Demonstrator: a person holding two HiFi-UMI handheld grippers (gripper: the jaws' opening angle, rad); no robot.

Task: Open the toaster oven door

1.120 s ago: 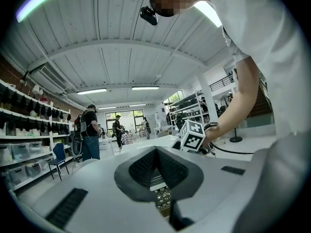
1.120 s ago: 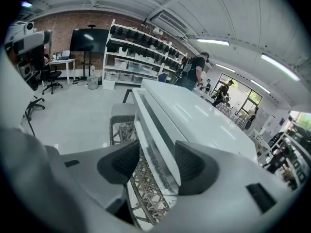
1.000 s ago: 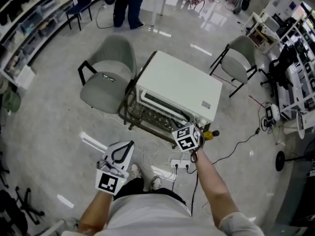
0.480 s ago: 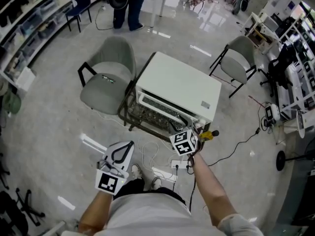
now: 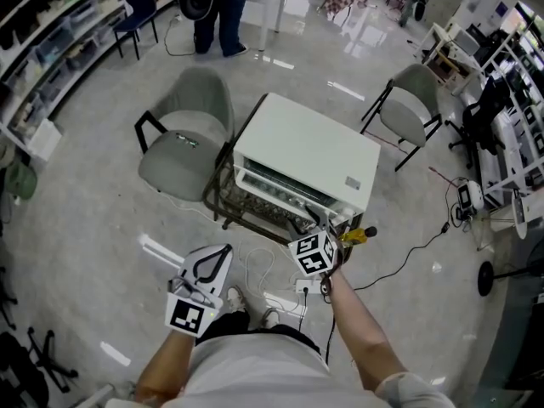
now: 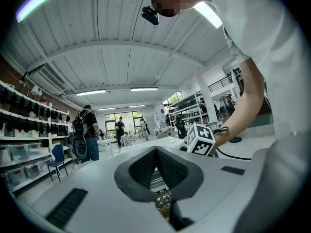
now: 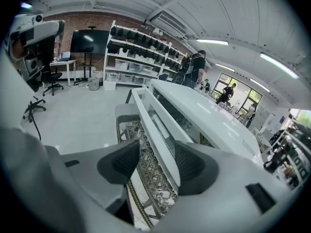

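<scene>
Head view: toaster oven (image 5: 306,155) is seen on a wire stand (image 5: 223,195) on the floor (image 5: 93,185), between two chairs (image 5: 183,155). Right claw (image 5: 323,230) is held at the door (image 5: 276,192), at its right end; left claw (image 5: 223,252) is held well apart.
Left gripper view: left claw (image 6: 156,165) is pressed together, empty.
Right gripper view: right claw (image 7: 158,163) is spread, with the door's top edge (image 7: 154,130) straddled, not clamped.
</scene>
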